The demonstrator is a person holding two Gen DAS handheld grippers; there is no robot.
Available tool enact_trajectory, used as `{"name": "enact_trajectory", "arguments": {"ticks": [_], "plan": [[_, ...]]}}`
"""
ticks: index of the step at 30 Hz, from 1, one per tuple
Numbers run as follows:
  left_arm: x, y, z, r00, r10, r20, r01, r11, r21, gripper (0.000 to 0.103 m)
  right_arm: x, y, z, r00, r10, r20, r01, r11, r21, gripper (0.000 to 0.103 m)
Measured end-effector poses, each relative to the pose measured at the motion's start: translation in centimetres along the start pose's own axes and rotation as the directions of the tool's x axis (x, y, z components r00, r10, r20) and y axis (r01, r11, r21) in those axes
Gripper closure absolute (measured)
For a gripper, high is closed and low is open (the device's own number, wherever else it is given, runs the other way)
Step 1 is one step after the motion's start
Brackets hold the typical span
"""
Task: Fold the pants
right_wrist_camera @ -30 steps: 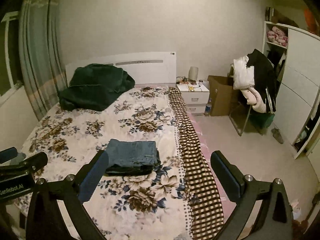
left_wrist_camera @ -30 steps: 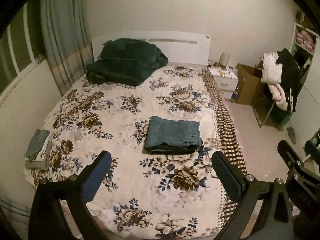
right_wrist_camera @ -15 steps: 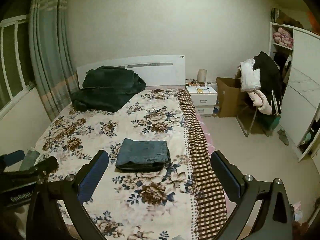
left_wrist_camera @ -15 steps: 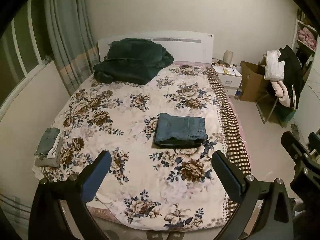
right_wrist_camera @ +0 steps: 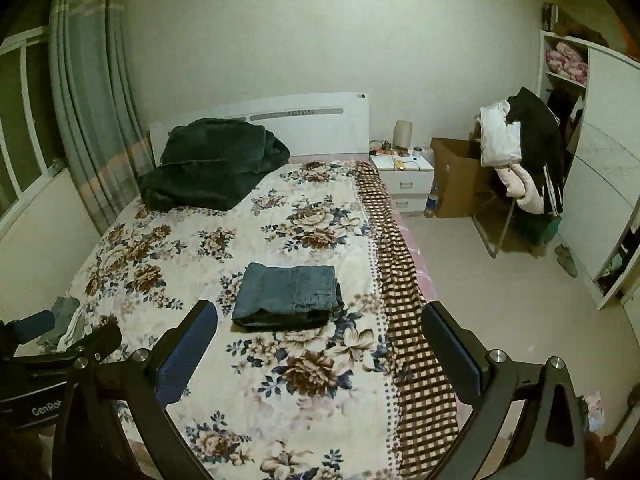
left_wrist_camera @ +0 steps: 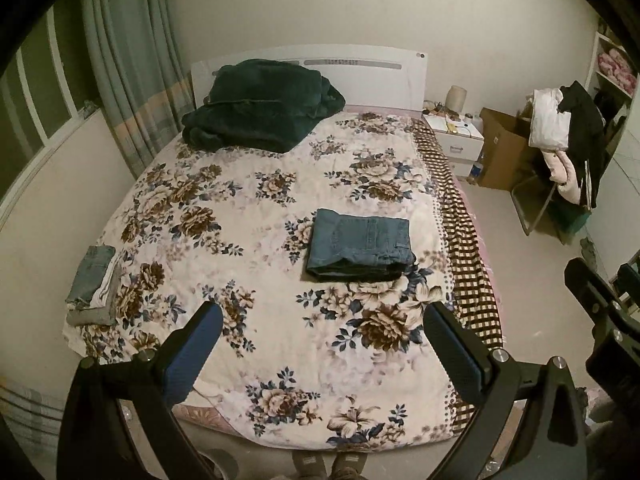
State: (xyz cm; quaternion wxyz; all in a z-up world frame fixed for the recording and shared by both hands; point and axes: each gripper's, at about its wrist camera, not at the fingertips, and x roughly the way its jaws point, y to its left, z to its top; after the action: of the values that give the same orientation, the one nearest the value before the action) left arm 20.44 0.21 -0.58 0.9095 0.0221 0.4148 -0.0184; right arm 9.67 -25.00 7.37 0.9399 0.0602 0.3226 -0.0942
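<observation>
Two grippers idle, jaws apart, nothing held: left gripper (left_wrist_camera: 320,350), right gripper (right_wrist_camera: 320,346) | both raised off bed (left_wrist_camera: 256,208), near its foot | pants (left_wrist_camera: 360,246) folded into compact stack, lying mid-bed toward checkered edge, well apart from both tools | fold judged complete | older stack (left_wrist_camera: 93,286) at bed's window-side edge, probably set aside.
</observation>
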Motion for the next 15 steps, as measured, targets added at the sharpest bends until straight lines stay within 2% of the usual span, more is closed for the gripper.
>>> {"name": "enact_trajectory", "arguments": {"ticks": [15], "plan": [[0.3,0.2,0.0,1.000,0.005,-0.003,-0.005,1.000,0.001,0.001,2.3,0.0,-0.8,0.999,-0.007,-0.037,0.007,1.000,-0.011,0.000]]}}
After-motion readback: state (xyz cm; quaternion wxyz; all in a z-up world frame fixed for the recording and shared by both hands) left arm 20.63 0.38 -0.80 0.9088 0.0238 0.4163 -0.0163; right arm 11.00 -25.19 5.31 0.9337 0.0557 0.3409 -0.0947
